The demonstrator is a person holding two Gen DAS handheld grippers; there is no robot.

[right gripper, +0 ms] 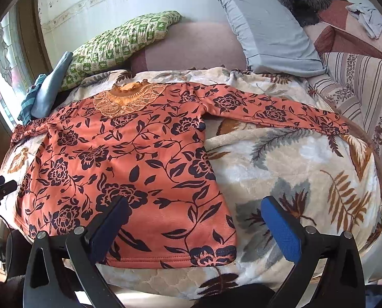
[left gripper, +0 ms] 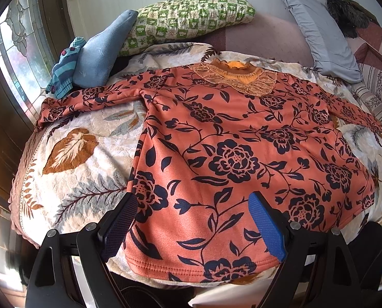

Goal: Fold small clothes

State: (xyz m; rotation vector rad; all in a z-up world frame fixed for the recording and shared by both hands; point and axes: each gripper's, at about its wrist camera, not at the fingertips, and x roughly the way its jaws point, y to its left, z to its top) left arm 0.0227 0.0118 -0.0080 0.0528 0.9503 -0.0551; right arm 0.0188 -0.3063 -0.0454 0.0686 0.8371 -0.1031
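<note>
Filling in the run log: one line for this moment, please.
stage: pre-fold | orange floral top flat, sleeves out, on leaf blanket | left gripper open at hem | right gripper open at hem corner

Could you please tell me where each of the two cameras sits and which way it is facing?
Left wrist: on the left gripper, jaws open over the orange floral top's left hem, facing the headboard wall.
Right wrist: on the right gripper, open over the right hem corner and blanket.
Shared: top, green pillow, grey pillow.
</note>
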